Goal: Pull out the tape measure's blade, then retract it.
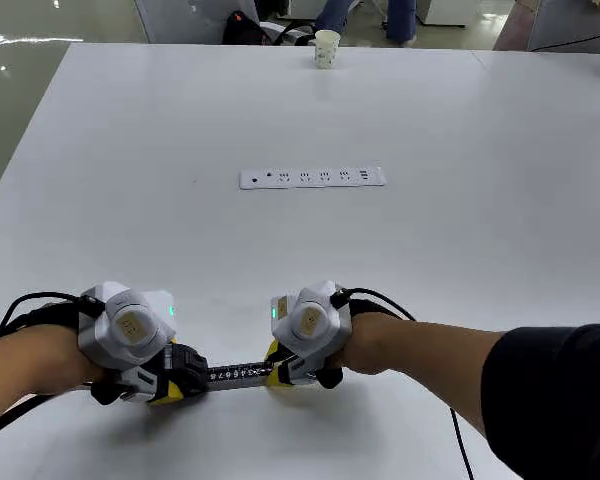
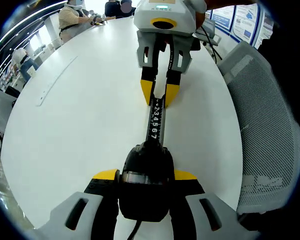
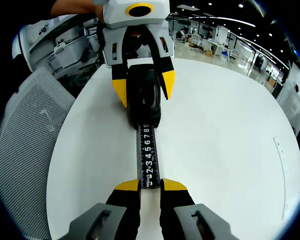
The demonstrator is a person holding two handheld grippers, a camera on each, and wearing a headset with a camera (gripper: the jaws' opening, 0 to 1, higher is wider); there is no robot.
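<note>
The black tape measure case [image 2: 146,172] sits between the jaws of my left gripper [image 2: 144,176], which is shut on it; in the head view the case [image 1: 185,372] is at the near left edge of the white table. A short length of numbered blade [image 3: 148,156] runs out of the case [image 3: 144,97] to my right gripper [image 3: 148,184], which is shut on the blade's end. The blade [image 1: 238,374] spans the small gap between left gripper [image 1: 170,385] and right gripper [image 1: 278,372]. About nine numbered marks show on the blade [image 2: 155,120].
A white power strip [image 1: 312,178] lies mid-table, well beyond the grippers. A paper cup [image 1: 326,48] stands at the far edge. A mesh chair [image 2: 267,125] is beside the table near the person. People sit at the far end [image 2: 75,15].
</note>
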